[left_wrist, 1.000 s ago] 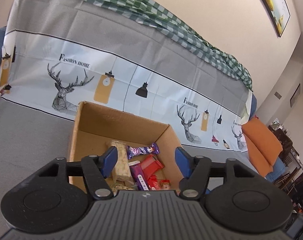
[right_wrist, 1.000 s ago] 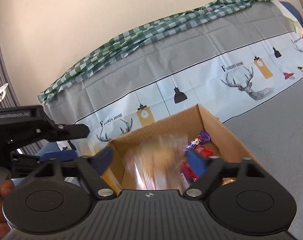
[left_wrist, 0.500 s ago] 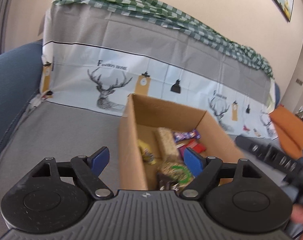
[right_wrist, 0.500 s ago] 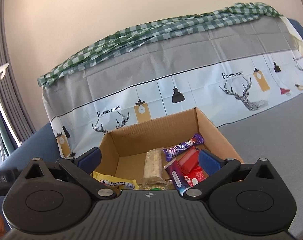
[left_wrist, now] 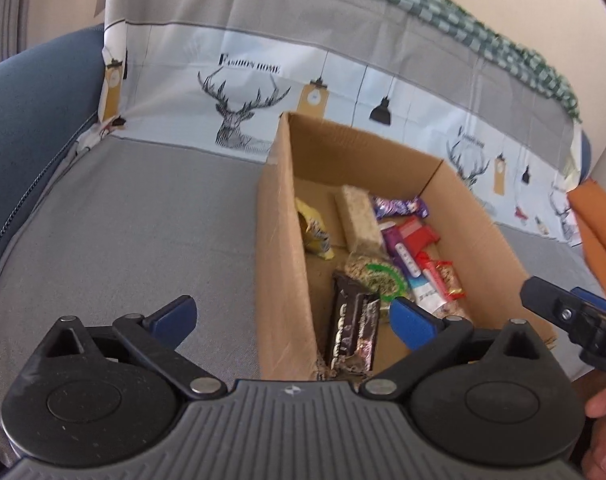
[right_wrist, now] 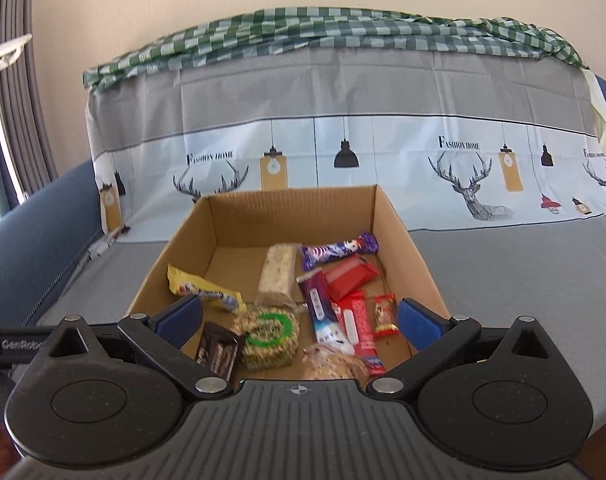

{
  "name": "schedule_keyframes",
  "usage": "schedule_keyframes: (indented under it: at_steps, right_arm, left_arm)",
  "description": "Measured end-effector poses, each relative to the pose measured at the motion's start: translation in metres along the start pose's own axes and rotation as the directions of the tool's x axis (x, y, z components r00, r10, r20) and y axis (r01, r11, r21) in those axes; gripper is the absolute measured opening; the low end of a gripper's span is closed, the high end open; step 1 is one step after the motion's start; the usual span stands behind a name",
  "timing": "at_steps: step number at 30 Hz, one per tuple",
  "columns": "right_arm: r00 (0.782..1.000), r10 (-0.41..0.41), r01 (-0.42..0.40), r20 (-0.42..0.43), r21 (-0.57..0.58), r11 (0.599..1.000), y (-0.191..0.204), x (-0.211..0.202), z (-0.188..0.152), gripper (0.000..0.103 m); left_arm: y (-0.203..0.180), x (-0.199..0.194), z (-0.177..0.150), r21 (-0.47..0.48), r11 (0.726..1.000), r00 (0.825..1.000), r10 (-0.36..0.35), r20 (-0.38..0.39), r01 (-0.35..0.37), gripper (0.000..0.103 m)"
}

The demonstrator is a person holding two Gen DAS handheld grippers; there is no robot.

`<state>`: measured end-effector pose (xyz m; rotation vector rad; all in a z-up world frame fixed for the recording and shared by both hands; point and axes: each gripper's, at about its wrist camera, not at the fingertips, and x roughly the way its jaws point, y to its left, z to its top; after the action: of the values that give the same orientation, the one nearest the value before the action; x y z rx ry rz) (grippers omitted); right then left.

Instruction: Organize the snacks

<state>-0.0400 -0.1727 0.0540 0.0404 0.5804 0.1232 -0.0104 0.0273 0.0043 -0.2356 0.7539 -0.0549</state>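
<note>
An open cardboard box (right_wrist: 407, 248) sits on the grey-covered sofa seat and holds several snacks. Among them are a purple bar (right_wrist: 339, 250), a beige cereal bar (right_wrist: 279, 276), a yellow packet (right_wrist: 201, 290), a dark chocolate bar (right_wrist: 219, 350) and a round green-labelled cake (right_wrist: 269, 334). My right gripper (right_wrist: 299, 322) stands open over the box's near end, holding nothing. My left gripper (left_wrist: 293, 318) hovers at the box's left wall (left_wrist: 279, 260). Its jaws are opening, and the wall lies between them untouched. The dark chocolate bar (left_wrist: 353, 328) lies just inside.
A deer-print cloth (right_wrist: 463, 184) covers the sofa back, with a green checked cloth (right_wrist: 343, 32) on top. The blue sofa arm (left_wrist: 27, 120) rises at the left and an orange cushion (left_wrist: 599, 232) lies at the right. A hand (left_wrist: 603, 440) shows at the lower right.
The blurred clear packet between my right jaws a second ago is gone from them, and they have widened. My left gripper swung left and down to the box's left wall, and its jaws have spread.
</note>
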Motion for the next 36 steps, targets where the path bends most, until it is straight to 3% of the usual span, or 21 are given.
schedule_keyframes:
  at_steps: [9,36]
  right_arm:
    - [0.998,-0.021,0.017,-0.053,-0.077,0.997,0.006,0.012,-0.008,0.102]
    - [0.997,-0.007,0.000,-0.075,-0.086,0.996,0.005,0.022,-0.011,0.102]
  left_arm:
    - [-0.017,0.007,-0.004,0.070,0.997,0.999,-0.025,-0.037,0.027,0.102]
    - [-0.018,0.008,-0.006,0.087,0.996,1.000,-0.014,-0.010,0.015,0.102]
